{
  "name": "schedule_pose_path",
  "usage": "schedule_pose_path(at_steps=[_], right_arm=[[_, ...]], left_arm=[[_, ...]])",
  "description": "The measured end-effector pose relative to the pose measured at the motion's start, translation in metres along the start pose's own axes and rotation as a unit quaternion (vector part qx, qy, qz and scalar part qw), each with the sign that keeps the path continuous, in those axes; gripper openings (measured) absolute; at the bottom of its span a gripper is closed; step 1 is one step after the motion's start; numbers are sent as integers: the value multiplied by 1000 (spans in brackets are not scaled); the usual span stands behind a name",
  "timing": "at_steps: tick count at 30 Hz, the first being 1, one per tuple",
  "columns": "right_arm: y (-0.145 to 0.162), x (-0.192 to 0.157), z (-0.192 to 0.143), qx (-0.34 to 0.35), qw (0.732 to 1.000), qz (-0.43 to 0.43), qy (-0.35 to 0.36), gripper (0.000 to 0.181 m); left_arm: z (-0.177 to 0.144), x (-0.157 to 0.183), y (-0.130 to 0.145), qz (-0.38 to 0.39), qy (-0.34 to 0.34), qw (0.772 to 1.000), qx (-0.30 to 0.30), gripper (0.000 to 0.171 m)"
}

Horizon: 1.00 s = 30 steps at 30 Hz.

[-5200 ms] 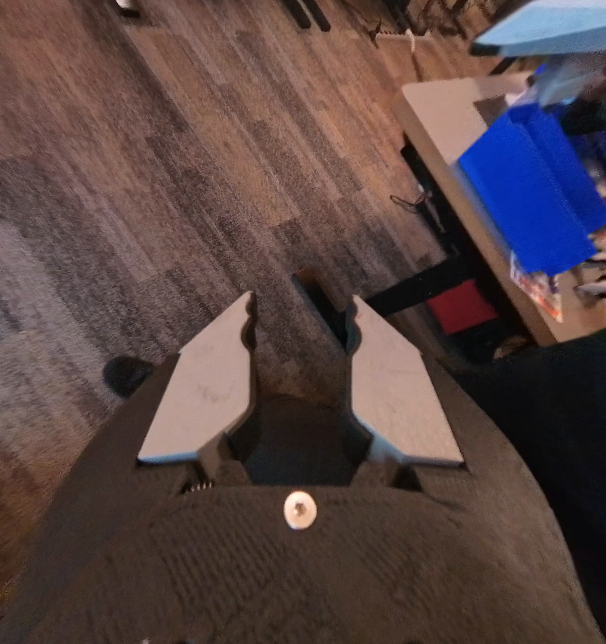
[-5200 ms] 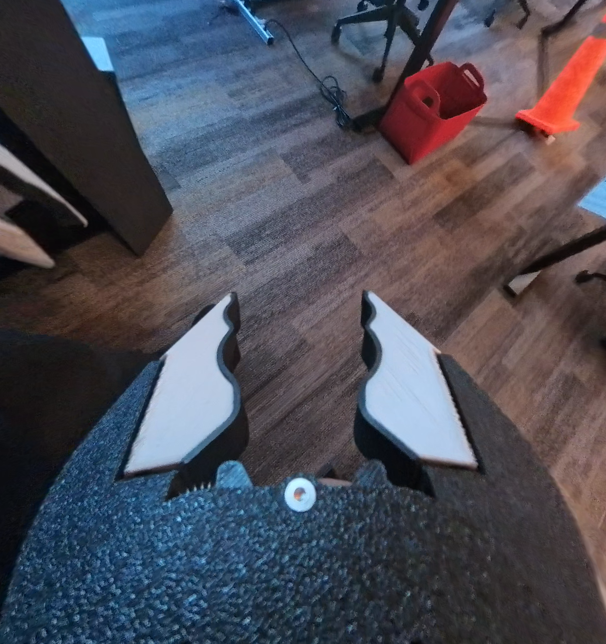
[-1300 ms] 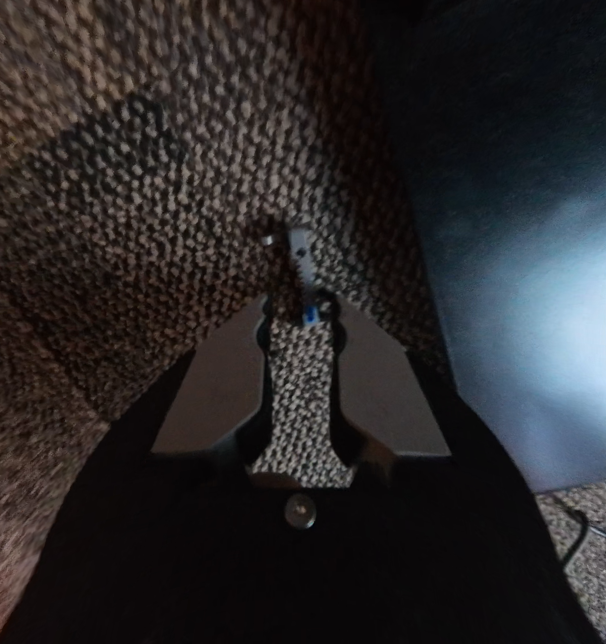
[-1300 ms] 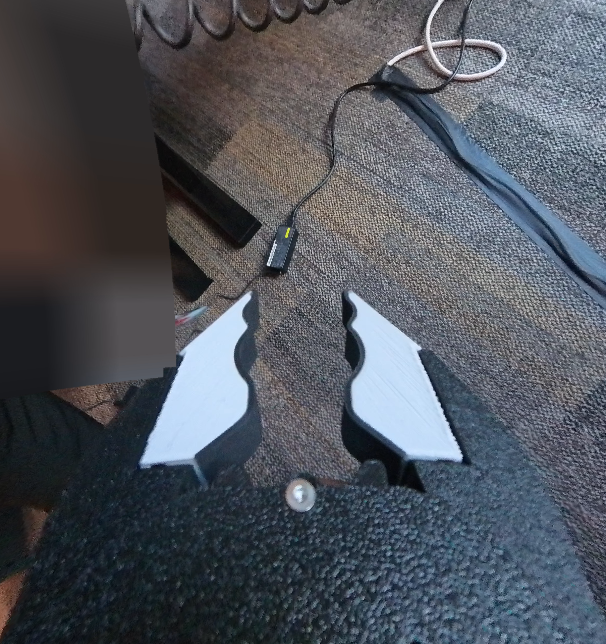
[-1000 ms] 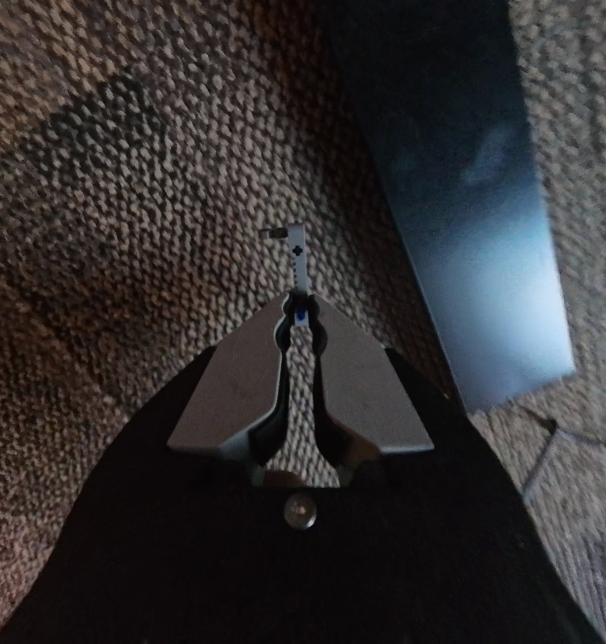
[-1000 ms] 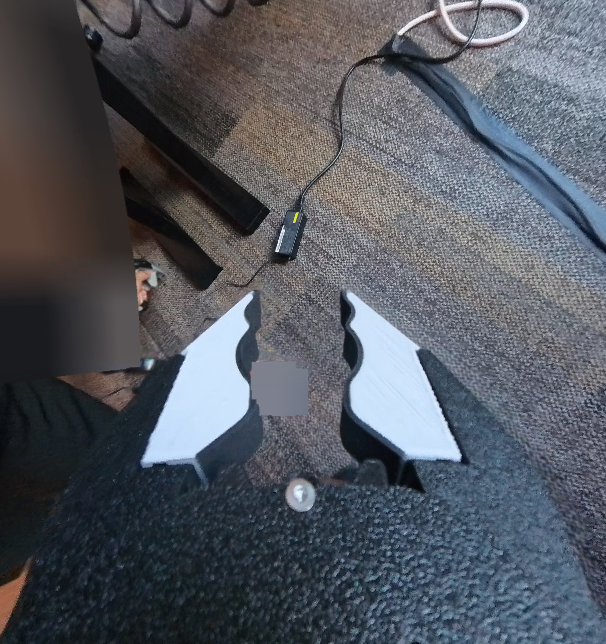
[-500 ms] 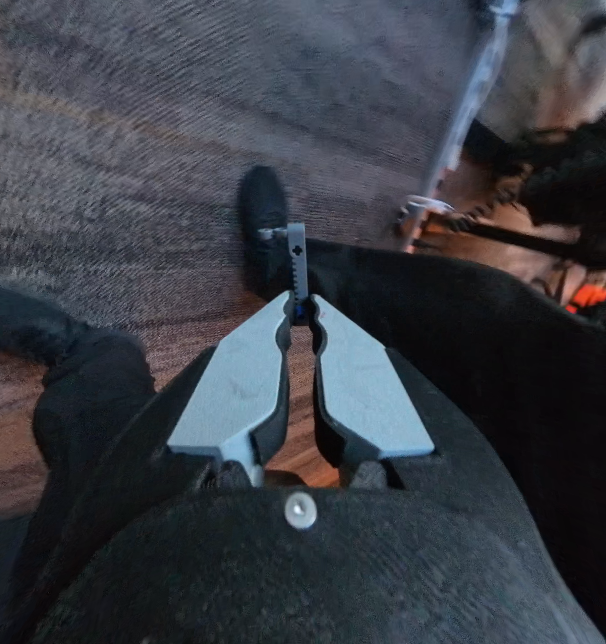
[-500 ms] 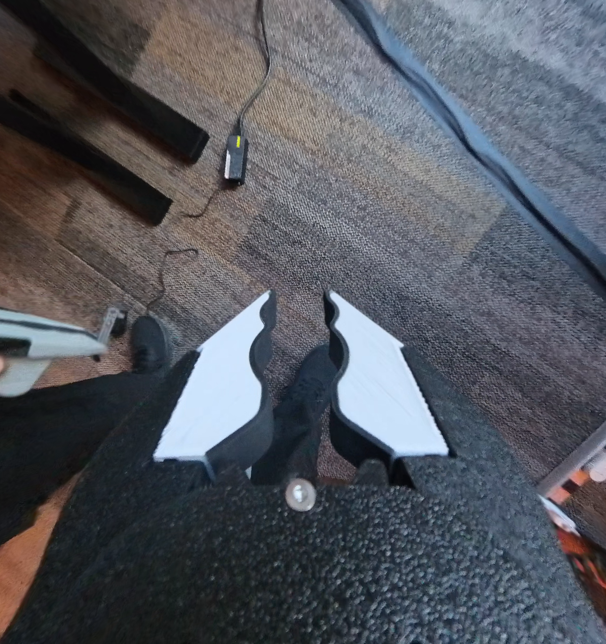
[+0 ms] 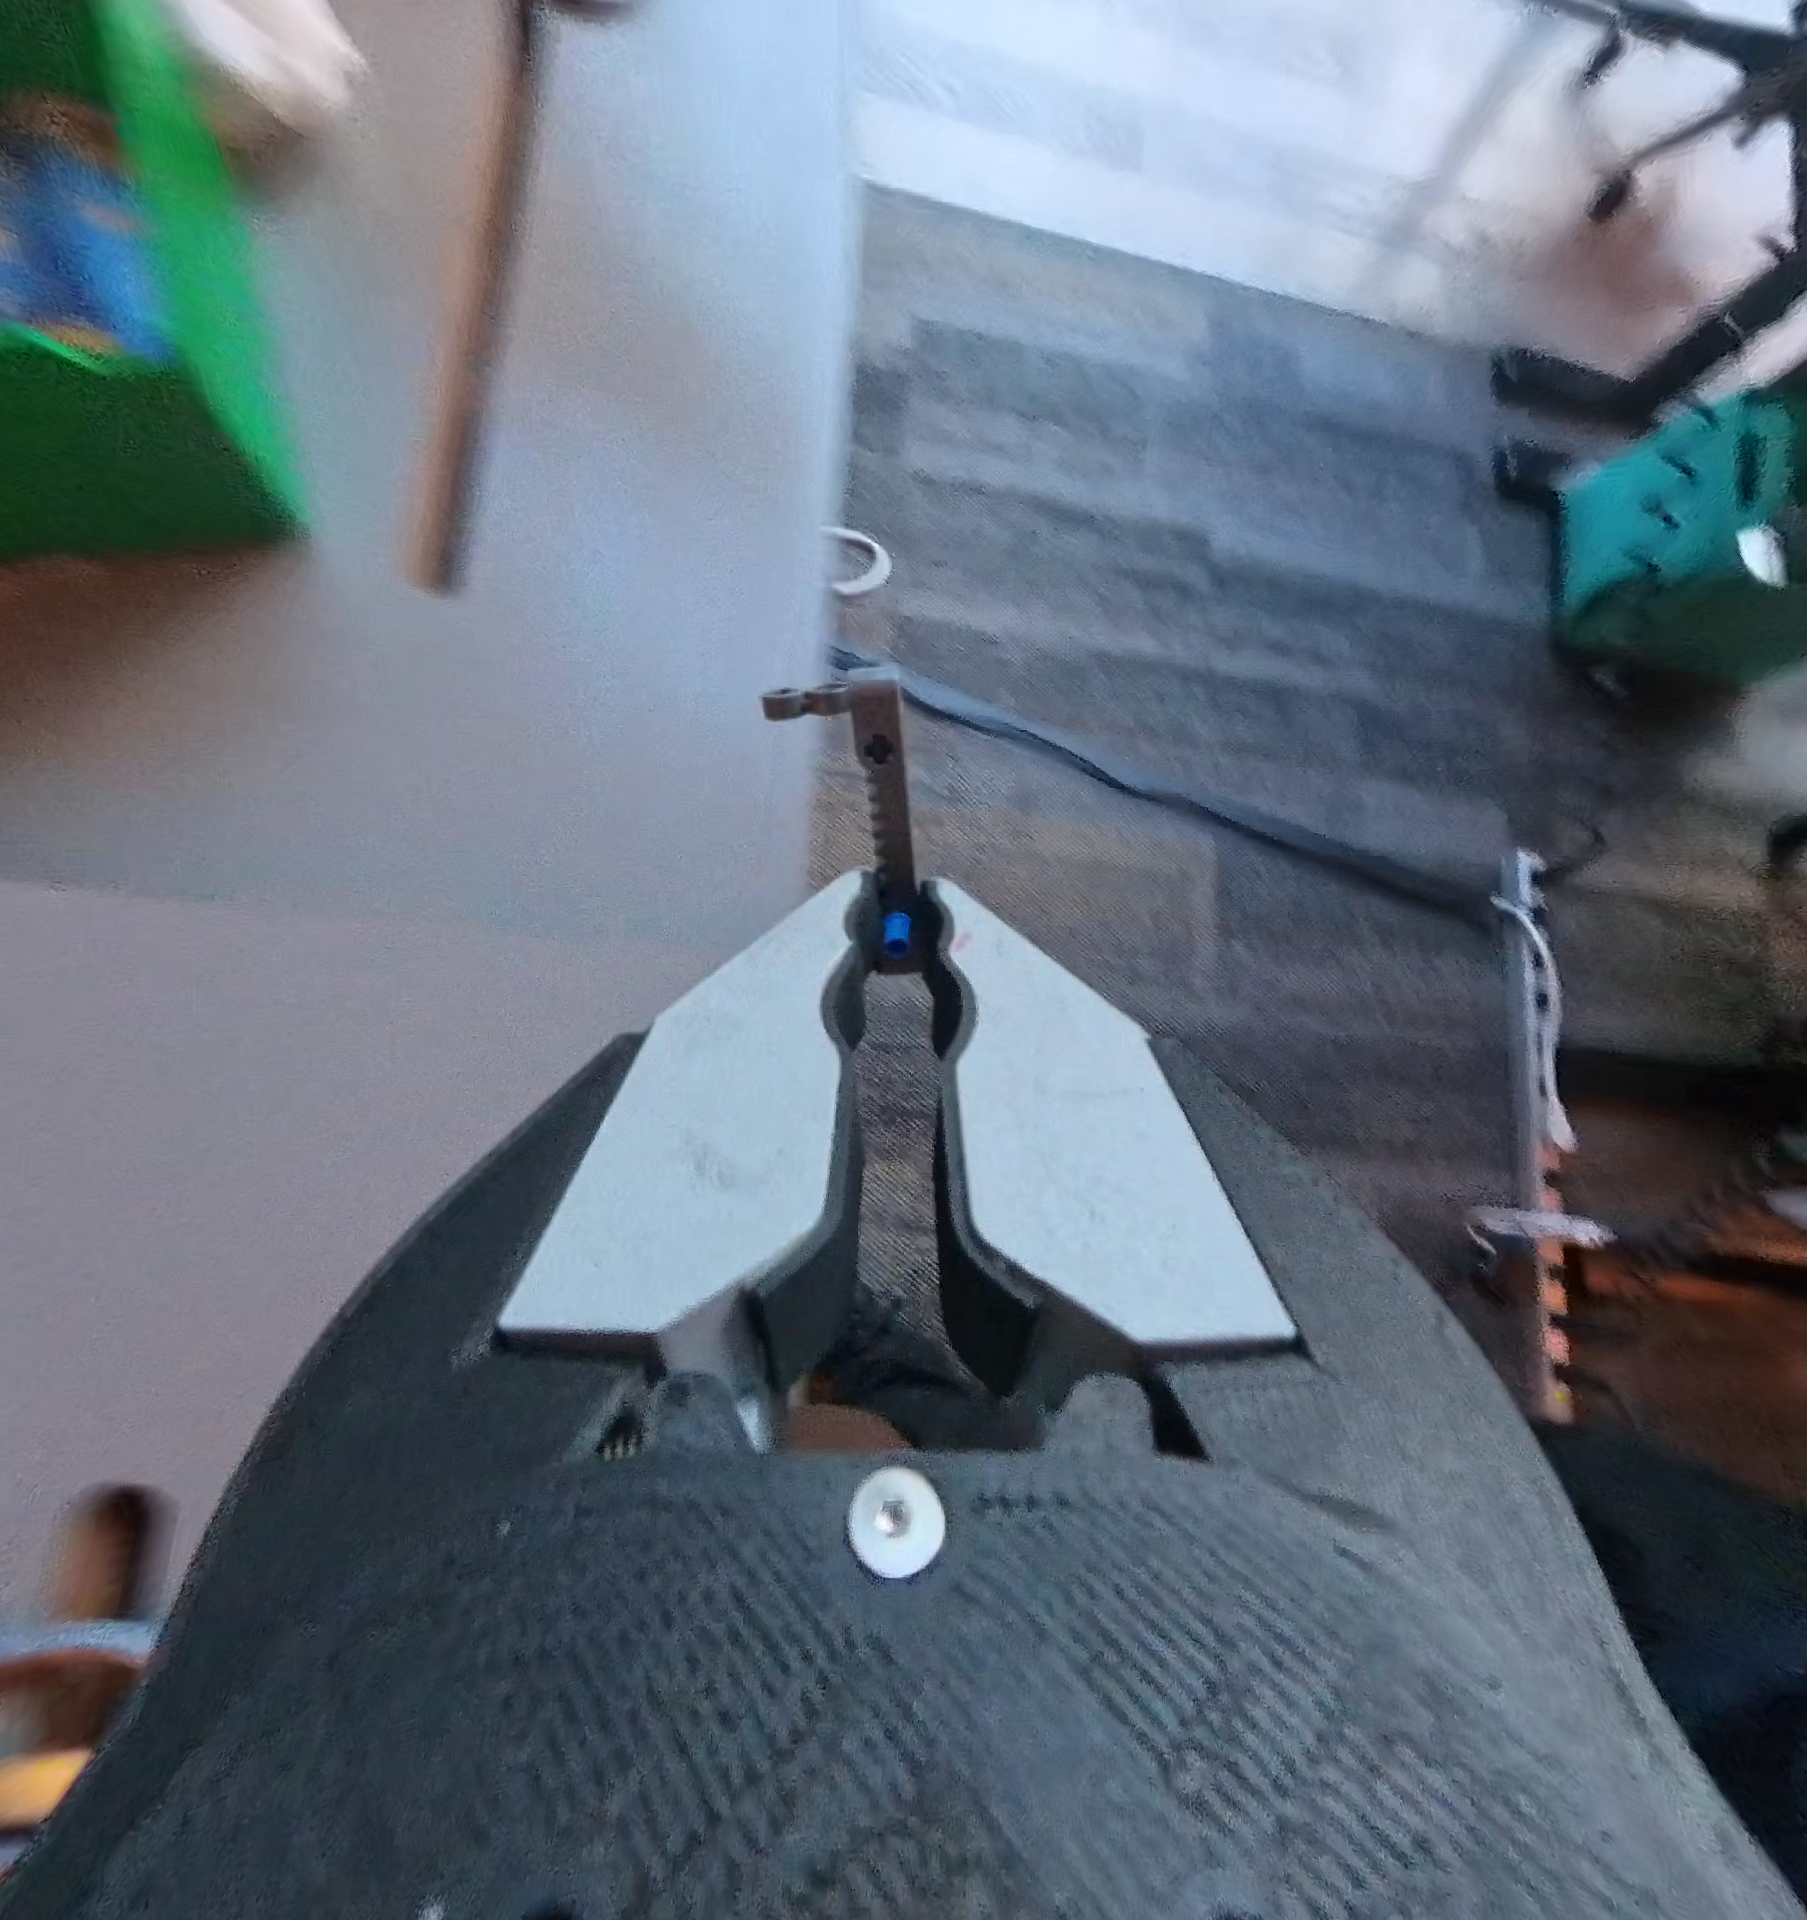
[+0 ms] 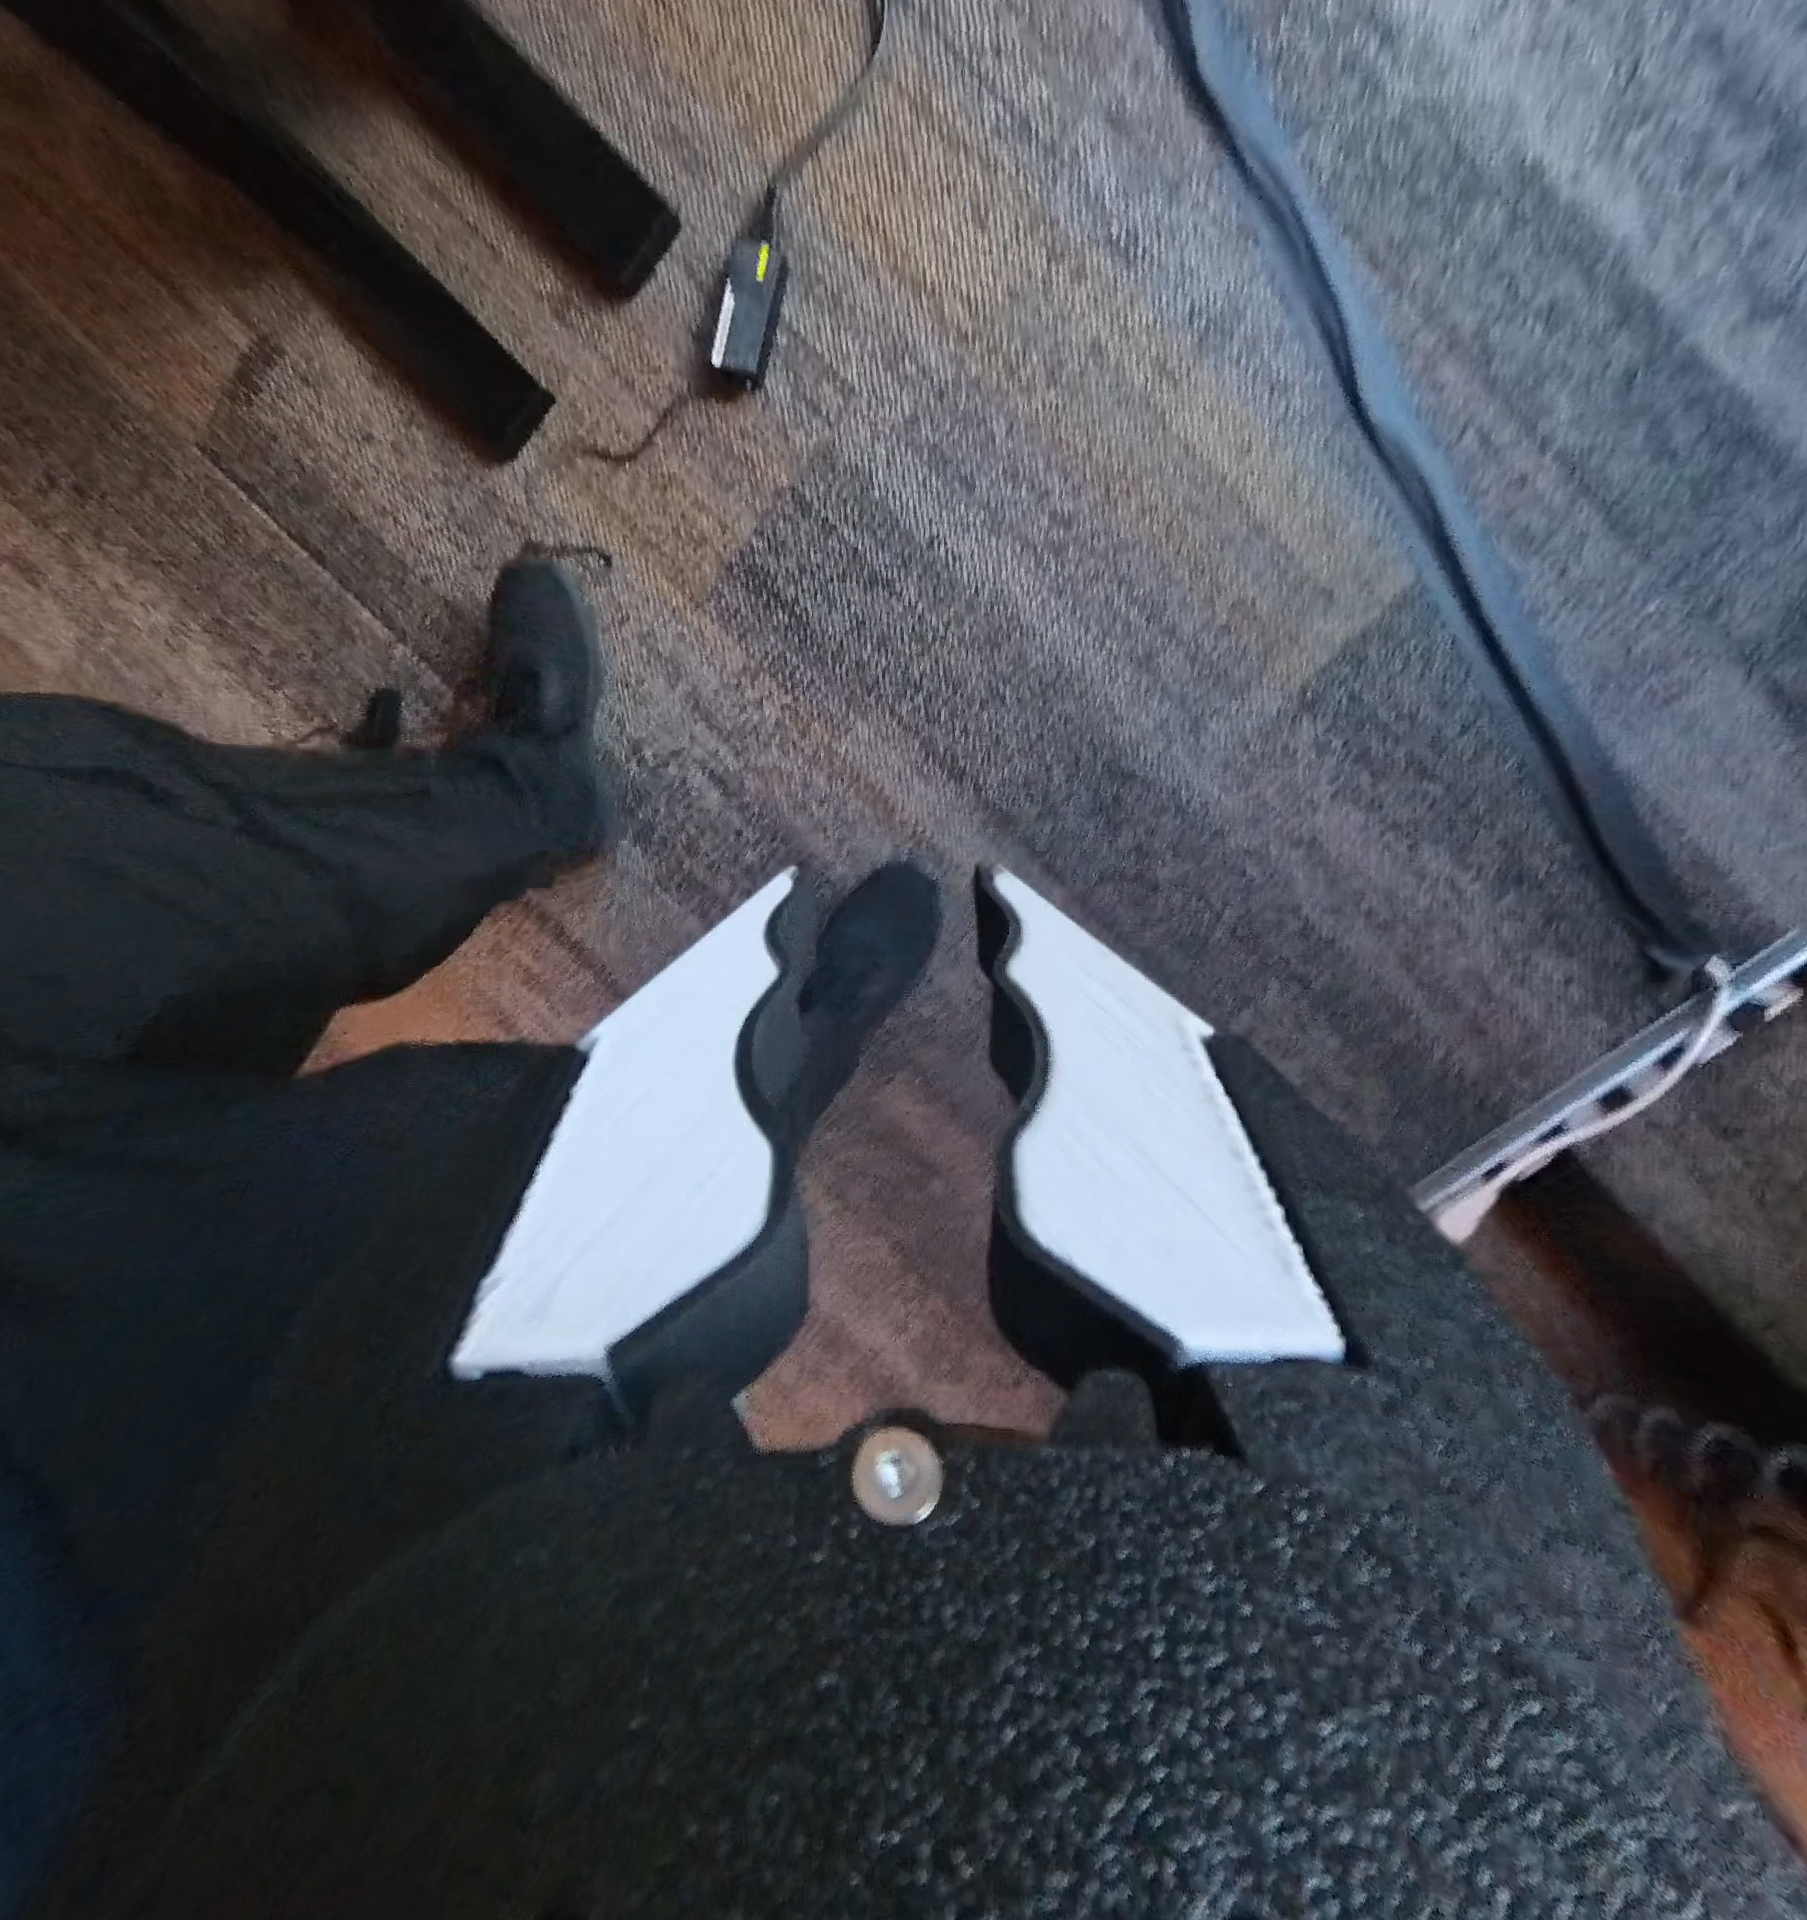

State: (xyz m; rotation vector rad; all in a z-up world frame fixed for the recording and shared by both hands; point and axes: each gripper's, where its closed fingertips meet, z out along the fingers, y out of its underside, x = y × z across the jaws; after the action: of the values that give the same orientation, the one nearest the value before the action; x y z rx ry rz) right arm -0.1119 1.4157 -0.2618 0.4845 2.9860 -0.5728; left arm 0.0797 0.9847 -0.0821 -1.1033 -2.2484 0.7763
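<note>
Left hand-held gripper [image 9: 894, 902] is clamped on a small grey toothed bar [image 9: 886, 790] w/ a blue pin [image 9: 893, 927] at the gripped end; the bar sticks out past the tips, a short arm bent off its far end. Behind it: pale table [image 9: 359, 831] edge, blurred green bin [image 9: 99, 416] on it, carpet [image 9: 1190, 540] beyond. Right hand-held gripper [image 10: 883, 883] is apart, holding nothing, above carpet and a person's black shoes [image 10: 868, 956]. Power adapter [image 10: 748, 307] lies farther off.

Left wrist view faces level across a pale table [image 9: 255, 1039] toward carpet [image 9: 1190, 520]; right wrist view looks steeply down at the same carpet [image 10: 1086, 520].
</note>
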Motion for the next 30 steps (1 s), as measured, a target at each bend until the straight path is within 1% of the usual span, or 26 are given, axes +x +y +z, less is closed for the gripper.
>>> schedule_pose_path(at_steps=[2, 4, 6, 8, 12, 15, 16, 17, 19, 21, 22, 23, 25, 27, 28, 30], right_arm=[[15, -7, 3, -31, 999, 36, 10, 28], [21, -10, -1, -48, 996, 70, 37, 29], [25, -15, -13, -65, 990, 105, 72, 33], [26, -28, -27, -73, 983, 143, 87, 34], [31, -55, -53, -100, 974, 167, 117, 33], [29, -70, -68, -104, 966, 195, 137, 33], [29, -72, -72, -106, 963, 201, 146, 33], [30, -75, -75, -111, 960, 209, 152, 33], [29, -79, -79, -120, 954, 223, 160, 33], [21, -80, -81, -122, 953, 224, 166, 33], [15, -78, -82, -120, 953, 219, 170, 33], [7, -74, -82, -116, 954, 213, 174, 33], [-12, -65, -80, -105, 957, 204, 178, 32], [-32, -56, -74, -96, 962, 189, 173, 32], [-42, -52, -68, -95, 966, 173, 168, 32], [-66, -42, -54, -95, 974, 128, 158, 32]], left_arm=[[5, -64, -40, -13, -21, 1000, 13, 4], [21, -124, -77, -13, -29, 999, 24, 5], [47, -177, -116, -11, -34, 999, 30, 5], [82, -223, -159, -10, -35, 999, 36, 5], [150, -297, -241, -27, -49, 998, 30, 5], [193, -342, -285, -64, -60, 996, 16, 5], [204, -353, -295, -77, -60, 995, 13, 10], [215, -363, -303, -91, -60, 994, 10, 20], [233, -378, -307, -103, -61, 993, -7, 27], [247, -387, -299, -110, -63, 992, -29, 39], [251, -391, -293, -112, -64, 991, -40, 42], [252, -394, -287, -111, -69, 990, -43, 41], [243, -393, -284, -128, -67, 989, -15, 41], [221, -369, -290, -140, -27, 989, 34, 44], [204, -352, -292, -141, -11, 988, 63, 44], [162, -298, -297, -127, 51, 981, 137, 46]])
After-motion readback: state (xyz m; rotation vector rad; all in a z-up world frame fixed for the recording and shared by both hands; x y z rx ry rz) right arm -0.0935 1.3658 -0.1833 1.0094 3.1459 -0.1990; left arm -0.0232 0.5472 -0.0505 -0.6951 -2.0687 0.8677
